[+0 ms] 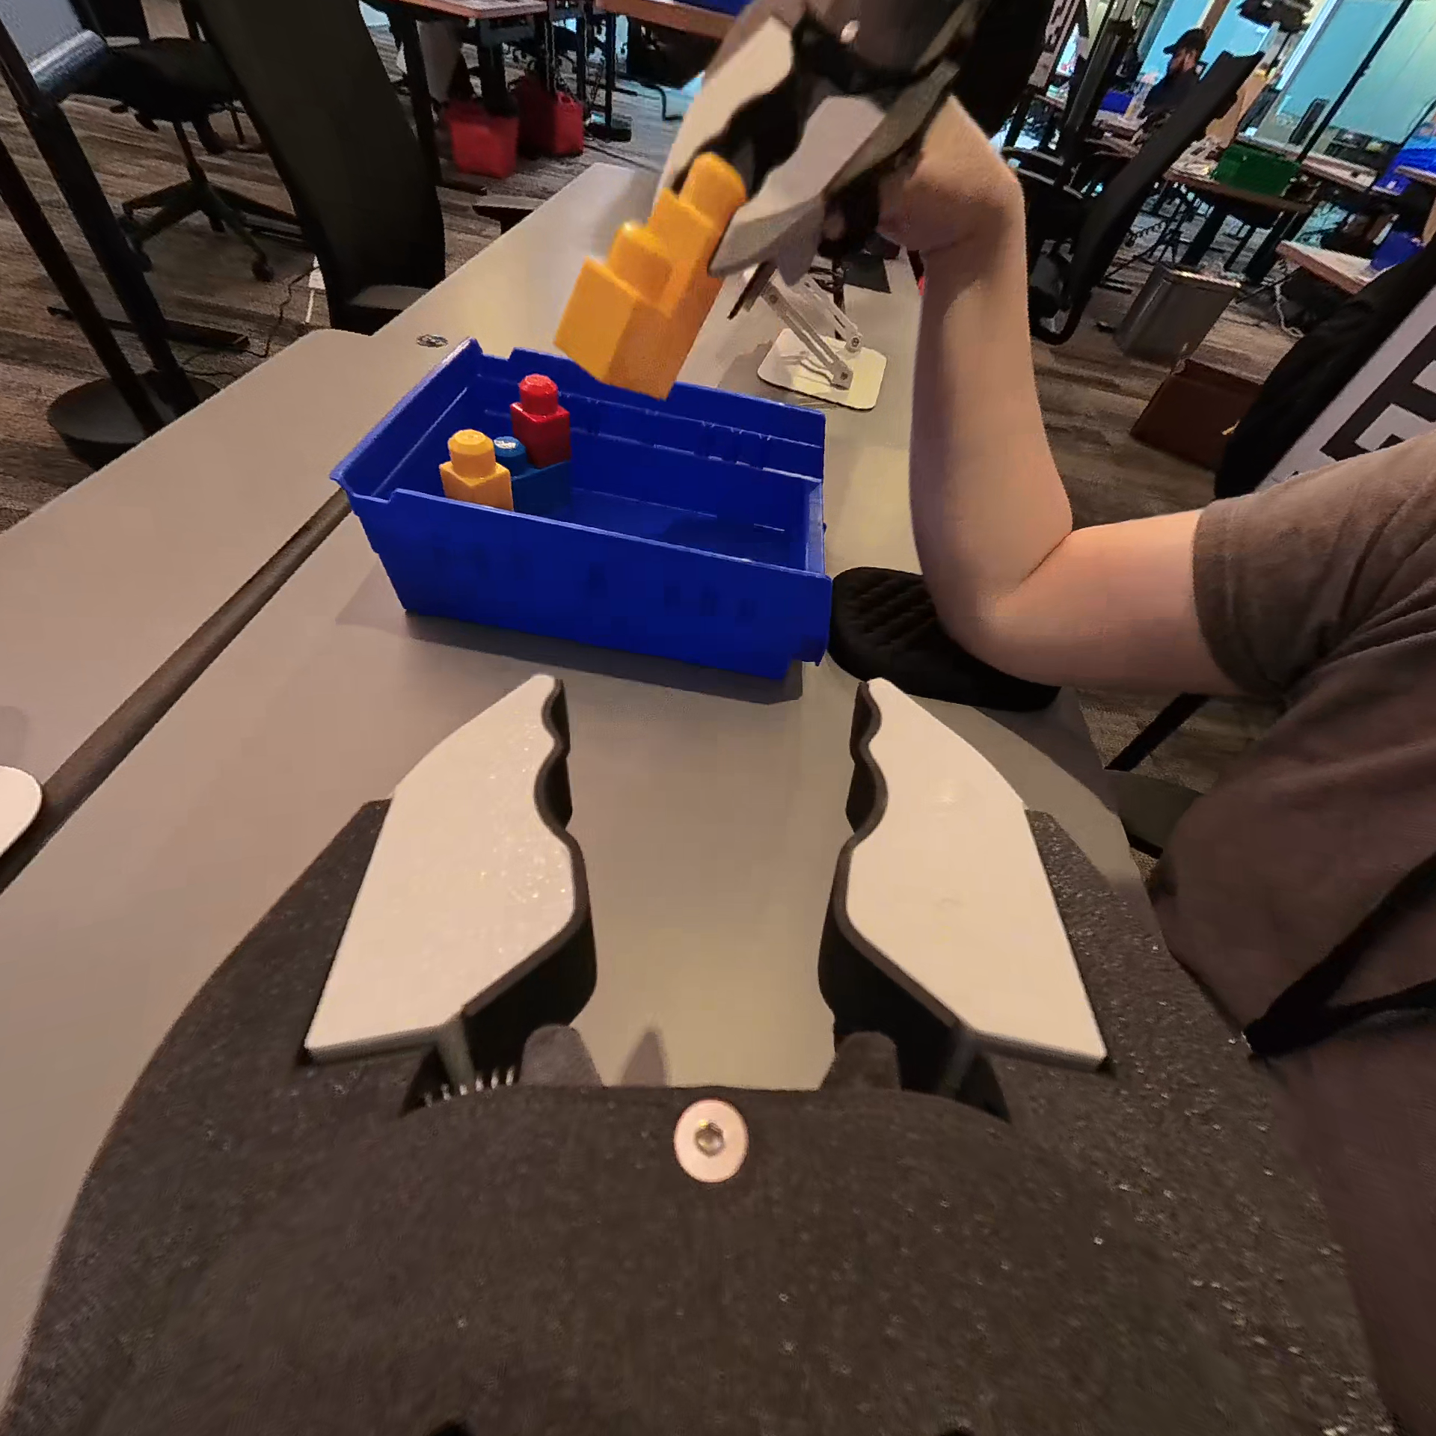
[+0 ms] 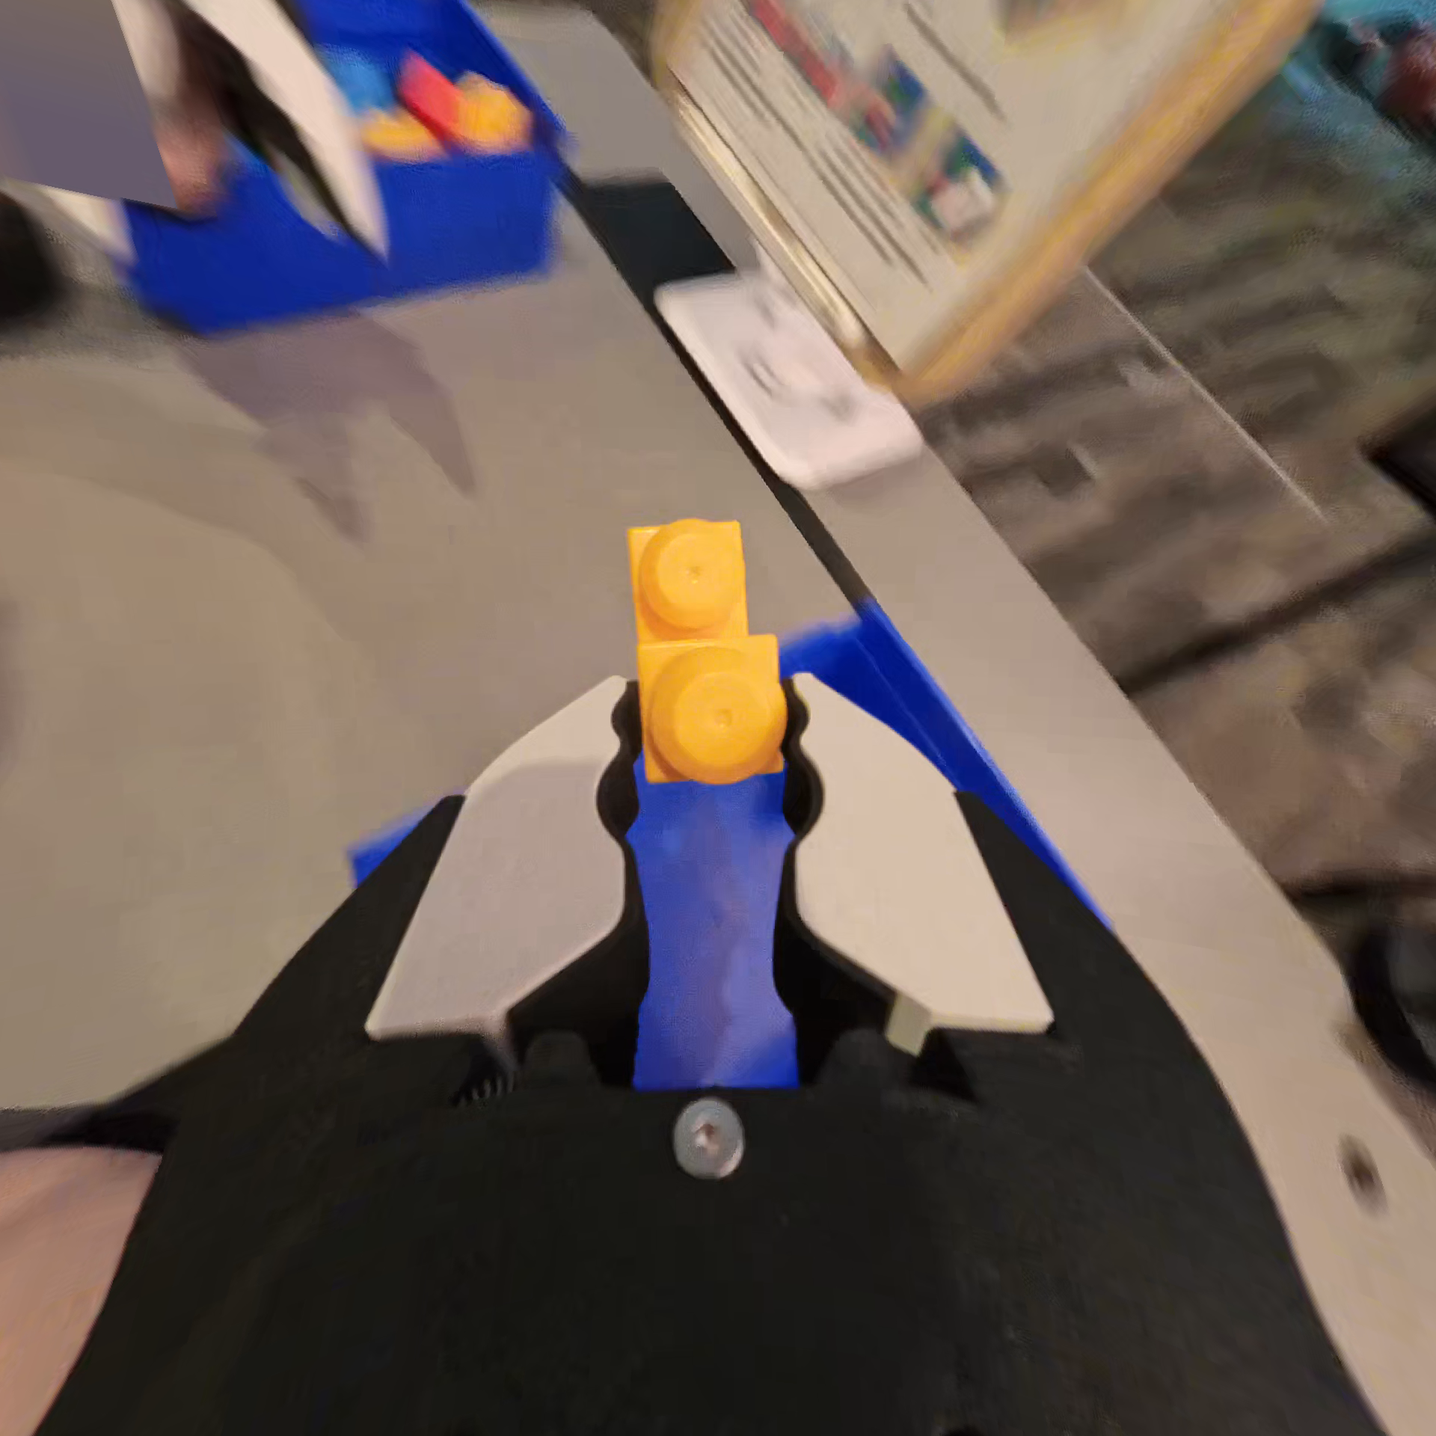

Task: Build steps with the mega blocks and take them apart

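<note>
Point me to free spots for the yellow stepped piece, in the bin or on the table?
Bin: the right part of its floor is bare; the left end is crowded by the yellow block, blue block and red block. Table: free between the bin and the open left gripper, and left of the bin. Right of the bin a black pad and an elbow fill the space.

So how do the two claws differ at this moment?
The left claw is open and empty; the right claw is shut on the orange steps. The left hangs low over the bare table in front of the bin; the right is raised above the bin. Both have grey fingers.
</note>
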`<state>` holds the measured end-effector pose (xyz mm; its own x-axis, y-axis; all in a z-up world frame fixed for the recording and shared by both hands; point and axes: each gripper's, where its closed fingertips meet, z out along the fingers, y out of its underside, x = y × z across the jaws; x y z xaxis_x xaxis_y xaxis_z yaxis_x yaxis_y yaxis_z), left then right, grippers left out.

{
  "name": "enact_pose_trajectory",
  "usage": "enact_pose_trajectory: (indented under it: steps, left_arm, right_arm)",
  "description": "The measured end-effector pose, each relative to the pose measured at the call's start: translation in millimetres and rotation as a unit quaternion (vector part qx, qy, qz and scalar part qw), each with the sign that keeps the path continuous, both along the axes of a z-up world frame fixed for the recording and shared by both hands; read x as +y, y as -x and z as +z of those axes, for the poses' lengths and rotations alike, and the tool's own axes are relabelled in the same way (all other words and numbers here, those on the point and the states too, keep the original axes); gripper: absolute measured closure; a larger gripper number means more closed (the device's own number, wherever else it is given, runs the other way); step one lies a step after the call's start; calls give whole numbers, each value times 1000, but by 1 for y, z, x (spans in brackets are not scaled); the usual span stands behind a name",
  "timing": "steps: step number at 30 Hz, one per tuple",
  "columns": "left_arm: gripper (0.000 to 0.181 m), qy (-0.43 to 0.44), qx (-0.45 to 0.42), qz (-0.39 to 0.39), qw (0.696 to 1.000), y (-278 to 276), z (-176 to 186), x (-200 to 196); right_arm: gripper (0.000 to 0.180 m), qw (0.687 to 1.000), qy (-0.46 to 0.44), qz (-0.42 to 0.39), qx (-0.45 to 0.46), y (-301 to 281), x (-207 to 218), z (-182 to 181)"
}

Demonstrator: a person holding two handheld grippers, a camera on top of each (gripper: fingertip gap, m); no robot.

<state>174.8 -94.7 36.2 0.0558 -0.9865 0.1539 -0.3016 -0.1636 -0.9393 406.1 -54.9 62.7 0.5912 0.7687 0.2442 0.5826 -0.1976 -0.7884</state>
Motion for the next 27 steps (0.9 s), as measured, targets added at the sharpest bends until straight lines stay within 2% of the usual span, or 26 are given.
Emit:
enact_pose_trajectory:
  steps: [2, 5, 9, 14, 22, 25, 27]
  left_arm:
    - [111, -1, 8, -7, 1000, 1, -2, -3]
    - [111, -12, 23, -8, 1000, 0, -5, -4]
    - [112, -16, 27, -14, 999, 0, -5, -7]
    - [115, -12, 23, -13, 1000, 5, -1, -5]
    - [116, -14, 14, -4, 1000, 18, 10, -1]
    - [115, -42, 9, 24, 999, 36, 27, 6]
    - [114, -75, 10, 70, 995, 62, 44, 17]
  right_arm:
    - [144, 996, 37, -68, -46, -50, 6, -31]
    - [144, 982, 105, -122, -95, -92, 19, -77]
    - [144, 972, 150, -120, -139, -103, 39, -119]
    - [144, 965, 150, -111, -186, -106, 56, -145]
    - [142, 965, 104, -114, -211, -112, 70, -150]
    - [139, 973, 76, -116, -187, -105, 70, -131]
    - [140, 979, 37, -112, -164, -96, 71, -109]
